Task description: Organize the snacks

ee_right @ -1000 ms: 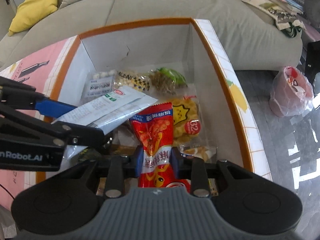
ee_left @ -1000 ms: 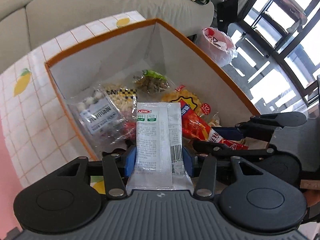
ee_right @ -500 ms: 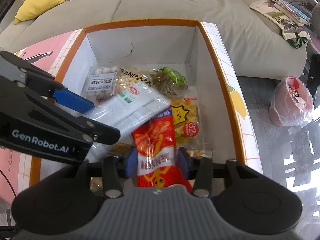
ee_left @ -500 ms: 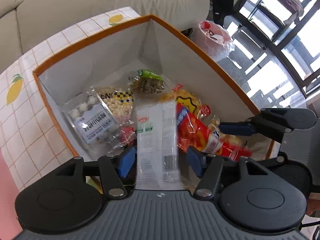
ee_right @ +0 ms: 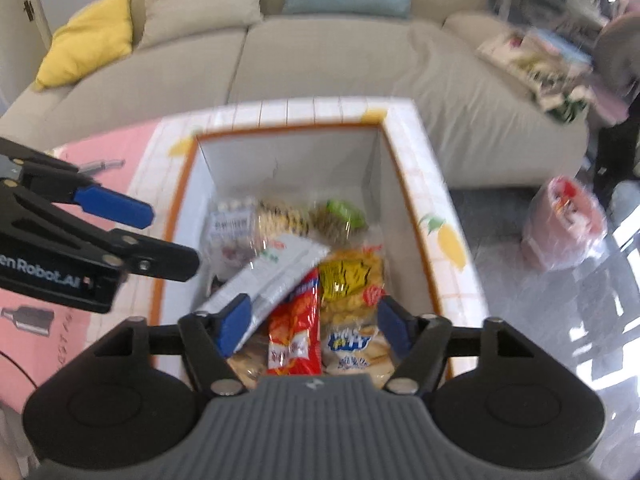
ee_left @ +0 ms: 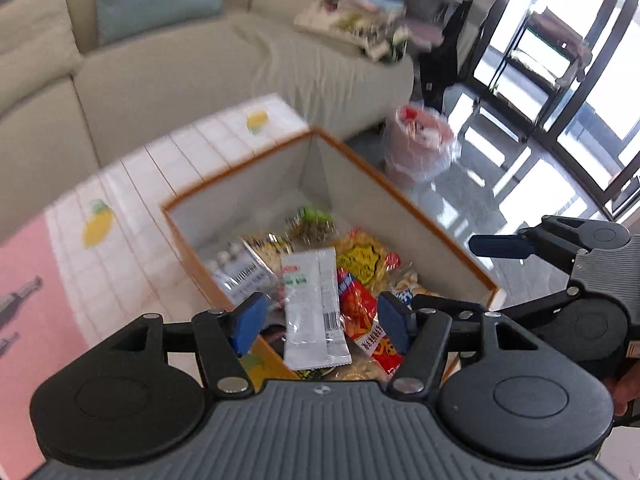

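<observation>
1. White snack packet [ee_left: 314,306] lying loose in the orange-rimmed box [ee_left: 404,200], slanted over the other packs, just beside the red chip bag [ee_left: 366,320].
2. Red chip bag flat in the box next to a yellow snack bag [ee_right: 352,280]; more packets towards the far wall, among them a green-topped one [ee_right: 340,220].
3. Left gripper [ee_left: 320,322] spread wide above the box's near edge, holding nothing.
4. Right gripper [ee_right: 314,326] likewise wide open and empty, poised over the box.
5. Box set in a tiled table [ee_left: 132,216] with lemon prints; beige sofa [ee_right: 320,60] behind.
</observation>
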Demonstrator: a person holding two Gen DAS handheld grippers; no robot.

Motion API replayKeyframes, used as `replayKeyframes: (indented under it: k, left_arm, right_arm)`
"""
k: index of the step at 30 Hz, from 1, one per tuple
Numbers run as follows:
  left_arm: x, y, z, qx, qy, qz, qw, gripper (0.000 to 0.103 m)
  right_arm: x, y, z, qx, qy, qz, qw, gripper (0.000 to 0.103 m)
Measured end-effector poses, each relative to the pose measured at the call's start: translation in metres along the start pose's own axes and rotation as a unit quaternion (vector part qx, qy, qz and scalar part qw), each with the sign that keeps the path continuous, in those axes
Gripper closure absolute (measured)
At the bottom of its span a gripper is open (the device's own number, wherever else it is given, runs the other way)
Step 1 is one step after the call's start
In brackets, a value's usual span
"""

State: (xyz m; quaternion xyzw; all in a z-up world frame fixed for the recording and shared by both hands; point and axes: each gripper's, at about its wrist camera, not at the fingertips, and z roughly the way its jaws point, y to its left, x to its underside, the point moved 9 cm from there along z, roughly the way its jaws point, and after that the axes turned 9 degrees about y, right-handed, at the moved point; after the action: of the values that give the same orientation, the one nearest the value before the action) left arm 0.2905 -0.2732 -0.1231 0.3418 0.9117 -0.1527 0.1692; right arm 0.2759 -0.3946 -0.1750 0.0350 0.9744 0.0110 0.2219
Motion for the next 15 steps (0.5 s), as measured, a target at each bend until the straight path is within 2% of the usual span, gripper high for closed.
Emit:
replayKeyframes:
  k: [5, 8, 11, 15]
  left_arm:
    - [0.016, 0.0, -0.066, -0.051, -0.076, 0.029, 0.9954, 0.028]
    - [0.033, -0.001, -0.103, -0.098, -0.124, 0.038, 0.9867, 0.021]
    - [0.057, -0.002, -0.134, -0.141, -0.171, 0.037, 0.9744, 0.017]
    - [0.09, -0.007, -0.154, -0.173, -0.205, 0.04, 0.9625, 0.016]
  right_arm:
    - [0.0, 0.018, -0.058, 0.019, -0.08, 0.01, 0.997, 0.024]
    - [0.005, 0.032, -0.088, 0.02, -0.123, 0.014, 0.992, 0.021]
    - [0.016, 0.047, -0.115, 0.04, -0.165, 0.023, 0.985, 0.015]
    - [0.04, 0.072, -0.135, 0.055, -0.206, 0.038, 0.976, 0.015]
